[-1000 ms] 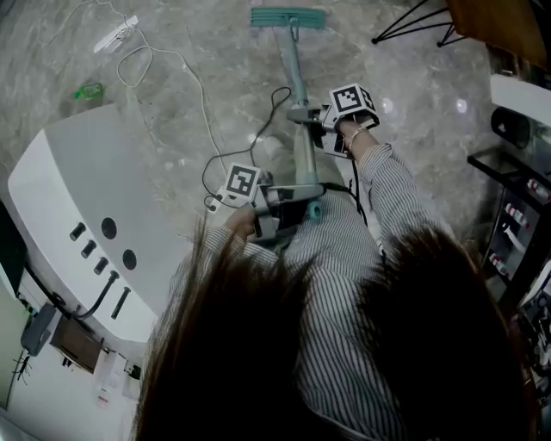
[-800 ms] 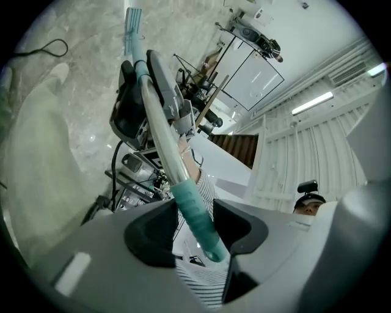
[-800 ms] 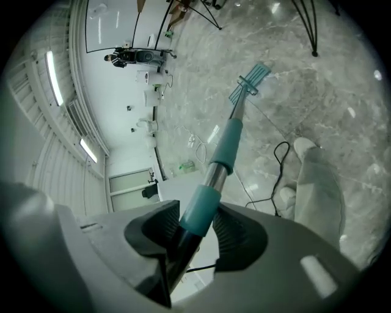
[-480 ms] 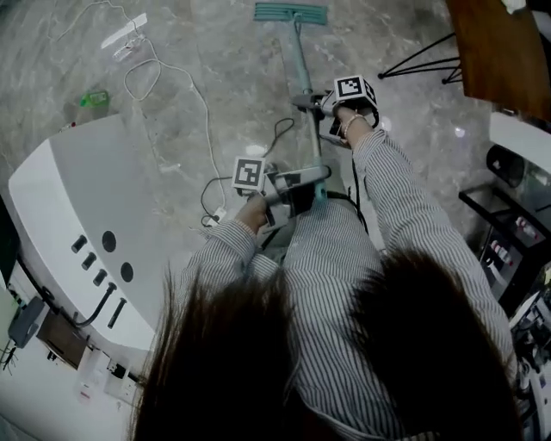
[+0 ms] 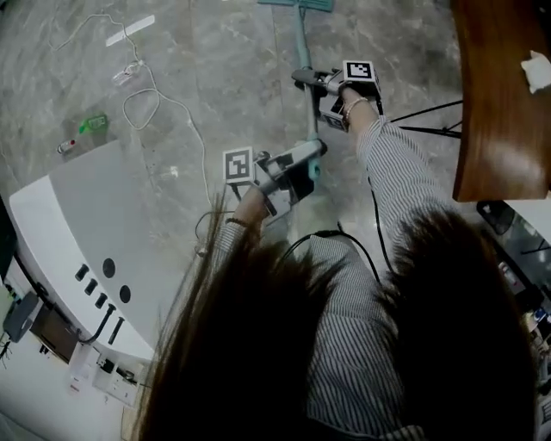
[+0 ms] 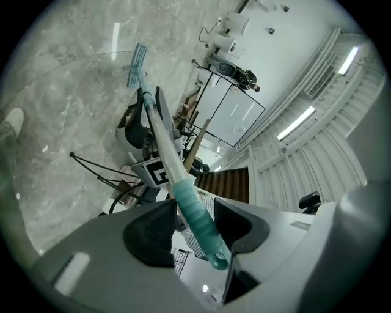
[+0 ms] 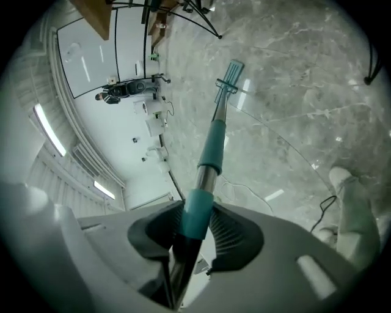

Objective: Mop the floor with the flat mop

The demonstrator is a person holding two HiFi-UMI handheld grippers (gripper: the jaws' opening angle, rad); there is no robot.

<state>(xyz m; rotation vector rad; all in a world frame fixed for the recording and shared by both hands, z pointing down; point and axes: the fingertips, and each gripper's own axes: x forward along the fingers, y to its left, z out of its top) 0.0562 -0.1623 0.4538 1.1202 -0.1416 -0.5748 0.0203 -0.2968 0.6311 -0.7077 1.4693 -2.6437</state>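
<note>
The flat mop lies on the grey marble floor, its teal head (image 5: 298,4) cut by the top edge of the head view. Its handle (image 5: 302,47) slants back toward me. My right gripper (image 5: 320,86) is shut on the mop handle partway along, at a teal collar (image 7: 197,214). My left gripper (image 5: 303,160) is shut on the ribbed teal grip (image 6: 197,214) at the handle's upper end. The left gripper view looks down the handle (image 6: 160,137) to the mop head (image 6: 137,58). In the right gripper view the mop head (image 7: 230,76) lies flat on the floor.
A large white curved machine (image 5: 77,232) stands at the left, with loose white cables (image 5: 146,95) and a small green object (image 5: 93,123) on the floor beyond it. A wooden table (image 5: 499,95) on black legs (image 5: 426,121) is at the right. A white shoe (image 7: 354,208) shows near the handle.
Both grippers have pushed the mop forward, away from me. The mop head has slid to the top edge of the head view, and the wooden table has come further into view.
</note>
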